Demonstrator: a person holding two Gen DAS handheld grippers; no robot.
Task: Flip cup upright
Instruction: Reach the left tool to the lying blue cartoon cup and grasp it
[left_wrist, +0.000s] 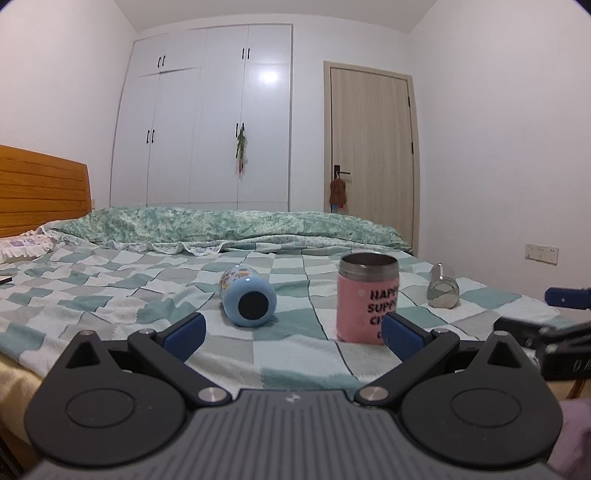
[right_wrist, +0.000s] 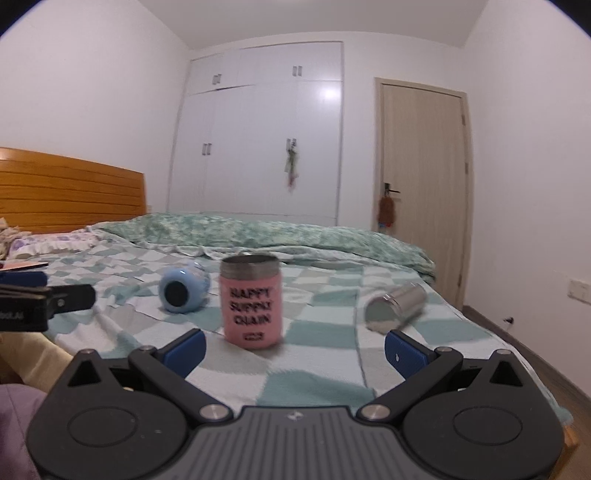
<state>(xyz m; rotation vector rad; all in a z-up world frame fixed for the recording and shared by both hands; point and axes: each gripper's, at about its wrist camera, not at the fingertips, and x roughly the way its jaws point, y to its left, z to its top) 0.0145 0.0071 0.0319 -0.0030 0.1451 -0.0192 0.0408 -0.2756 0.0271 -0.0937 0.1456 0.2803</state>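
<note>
A pink cup (left_wrist: 364, 302) (right_wrist: 252, 302) with a steel rim stands upright on the checked bedspread, mouth up. A light blue cup (left_wrist: 248, 295) (right_wrist: 183, 290) lies on its side to its left, base toward me. A steel cup (left_wrist: 442, 286) (right_wrist: 395, 305) lies on its side to the right. My left gripper (left_wrist: 293, 332) is open and empty, short of the cups, with its right pad near the pink cup. My right gripper (right_wrist: 295, 350) is open and empty, short of the pink and steel cups.
The checked bedspread (left_wrist: 110, 295) covers the bed, with a rumpled green quilt (left_wrist: 229, 225) behind the cups. A wooden headboard (left_wrist: 40, 192) is at the left. A white wardrobe (left_wrist: 207, 122) and a door (left_wrist: 369, 144) stand beyond.
</note>
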